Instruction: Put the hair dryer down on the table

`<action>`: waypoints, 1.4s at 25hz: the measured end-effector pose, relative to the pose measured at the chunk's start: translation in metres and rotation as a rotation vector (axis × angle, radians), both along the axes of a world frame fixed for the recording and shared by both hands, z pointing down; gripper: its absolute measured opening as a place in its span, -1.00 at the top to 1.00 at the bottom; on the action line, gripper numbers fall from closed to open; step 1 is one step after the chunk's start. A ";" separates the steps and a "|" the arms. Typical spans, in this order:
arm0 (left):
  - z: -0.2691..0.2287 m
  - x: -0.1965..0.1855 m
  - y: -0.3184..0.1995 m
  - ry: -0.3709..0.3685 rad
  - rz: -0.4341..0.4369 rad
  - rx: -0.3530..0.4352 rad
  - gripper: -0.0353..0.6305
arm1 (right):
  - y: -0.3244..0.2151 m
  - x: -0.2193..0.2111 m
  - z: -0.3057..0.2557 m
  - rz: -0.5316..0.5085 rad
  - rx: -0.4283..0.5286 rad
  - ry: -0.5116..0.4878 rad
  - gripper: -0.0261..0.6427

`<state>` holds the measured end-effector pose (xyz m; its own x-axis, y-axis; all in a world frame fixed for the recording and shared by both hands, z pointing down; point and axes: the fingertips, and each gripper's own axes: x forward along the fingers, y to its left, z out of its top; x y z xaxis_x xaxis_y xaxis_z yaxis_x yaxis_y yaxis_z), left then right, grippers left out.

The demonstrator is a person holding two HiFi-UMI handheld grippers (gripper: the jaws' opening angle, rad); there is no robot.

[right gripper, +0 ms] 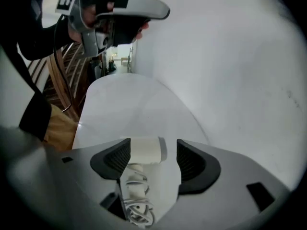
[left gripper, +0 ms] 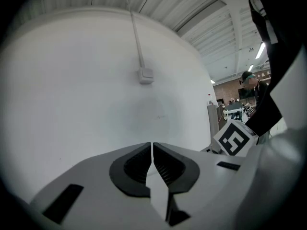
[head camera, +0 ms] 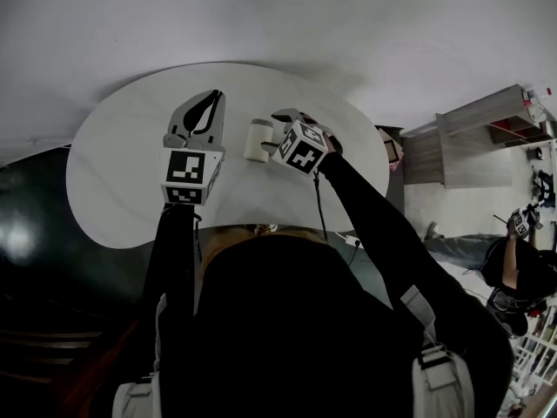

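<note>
One white hair dryer (right gripper: 144,150) is lying on the tabletop (right gripper: 129,99) — its cord (right gripper: 136,210) bundled at the handle.
Two grippers are showing: the right gripper (right gripper: 152,145) is gaping around the barrel — the left gripper (left gripper: 152,148) is pinching closed, empty.

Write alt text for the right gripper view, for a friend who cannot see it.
A white hair dryer lies on a white table between the open jaws of the right tool. Its cord is coiled nearer the camera.

Matt table (head camera: 122,164), seemingly plastic hair dryer (head camera: 258,140)
</note>
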<state>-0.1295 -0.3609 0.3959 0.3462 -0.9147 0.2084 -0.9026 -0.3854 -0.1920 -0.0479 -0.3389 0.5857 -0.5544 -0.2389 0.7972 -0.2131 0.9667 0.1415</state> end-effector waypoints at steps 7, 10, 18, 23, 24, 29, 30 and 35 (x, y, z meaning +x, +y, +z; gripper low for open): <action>-0.016 0.000 -0.005 0.004 -0.006 0.024 0.81 | -0.030 -0.015 -0.070 0.111 0.144 -0.229 -0.01; -0.027 -0.003 -0.006 -0.002 -0.007 0.049 0.81 | -0.040 -0.017 -0.103 0.171 0.190 -0.335 -0.01; -0.052 -0.004 -0.008 0.052 -0.020 0.090 0.81 | -0.053 -0.004 -0.182 0.321 0.344 -0.536 -0.01; -0.050 -0.001 -0.008 0.054 -0.009 0.094 0.81 | -0.055 0.004 -0.196 0.392 0.363 -0.634 -0.01; -0.049 0.000 -0.007 0.059 -0.007 0.092 0.81 | -0.054 0.006 -0.198 0.408 0.369 -0.653 -0.01; -0.043 0.007 -0.001 0.077 0.012 0.079 0.81 | -0.047 0.015 -0.211 0.434 0.466 -0.699 0.29; -0.043 0.008 0.000 0.079 0.014 0.078 0.81 | -0.046 0.017 -0.215 0.436 0.491 -0.709 0.48; -0.044 0.012 0.000 0.089 0.012 0.080 0.81 | -0.049 0.024 -0.221 0.448 0.474 -0.755 0.84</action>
<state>-0.1179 -0.3612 0.3514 0.3712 -0.9228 0.1027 -0.9128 -0.3830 -0.1416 -0.0242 -0.3876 0.3646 -0.6573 -0.7525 0.0412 -0.7377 0.6536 0.1690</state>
